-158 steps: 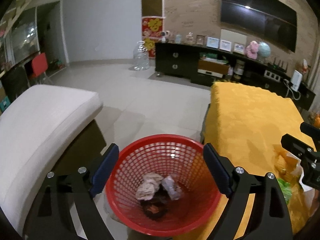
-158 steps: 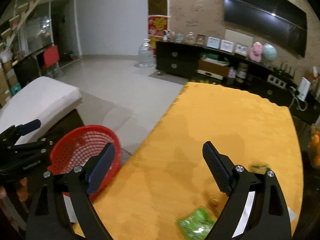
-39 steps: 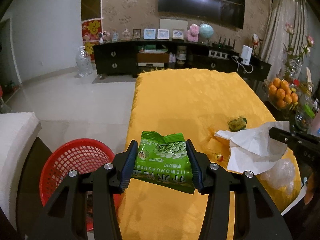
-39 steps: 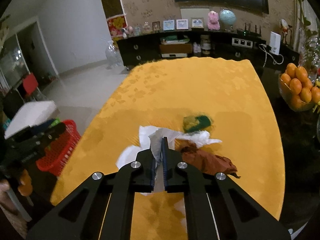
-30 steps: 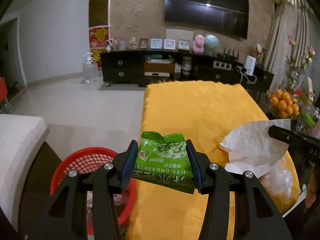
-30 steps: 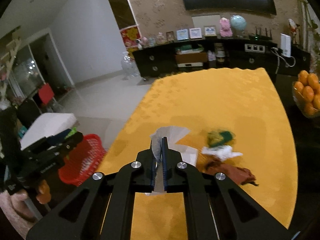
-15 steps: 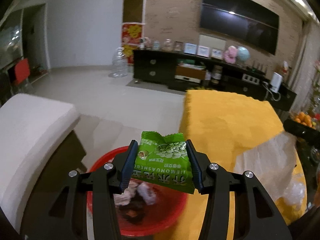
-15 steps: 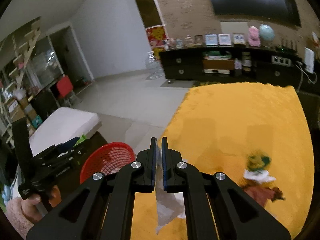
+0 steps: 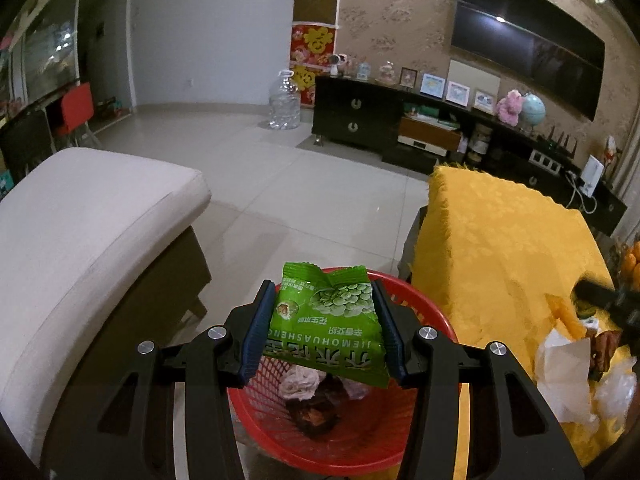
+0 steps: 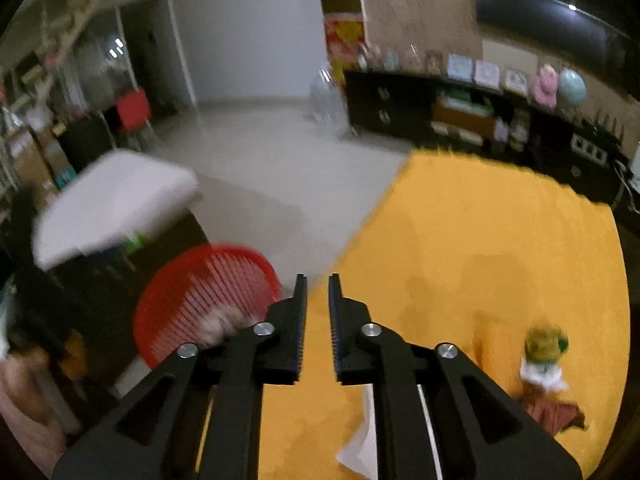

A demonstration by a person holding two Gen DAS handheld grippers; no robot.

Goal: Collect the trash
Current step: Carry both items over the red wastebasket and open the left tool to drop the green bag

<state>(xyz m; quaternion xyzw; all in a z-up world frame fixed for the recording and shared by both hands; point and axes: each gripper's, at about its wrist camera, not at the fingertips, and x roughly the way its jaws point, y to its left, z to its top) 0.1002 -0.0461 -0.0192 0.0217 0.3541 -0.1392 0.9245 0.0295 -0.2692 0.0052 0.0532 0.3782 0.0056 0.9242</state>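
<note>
My left gripper (image 9: 322,322) is shut on a green snack packet (image 9: 326,320) and holds it above the red mesh basket (image 9: 400,436), which has crumpled trash in it. My right gripper (image 10: 318,308) is slightly open with nothing between the fingers, above the near left edge of the yellow table (image 10: 500,248). The white paper (image 10: 360,452) lies on the table below its fingers; it also shows in the left wrist view (image 9: 564,364). The basket (image 10: 208,300) stands on the floor left of the table. More trash, a green-yellow wrapper (image 10: 546,344) and a brown scrap (image 10: 554,412), lies at the right.
A white cushioned seat (image 9: 80,232) stands left of the basket. A black TV cabinet (image 9: 400,124) runs along the far wall, with a water jug (image 9: 284,104) on the tiled floor. Oranges (image 9: 632,260) sit at the table's right edge.
My left gripper has carried the green packet from over the table to above the basket. My right gripper has opened a little and let go of the white paper, which now lies on the table.
</note>
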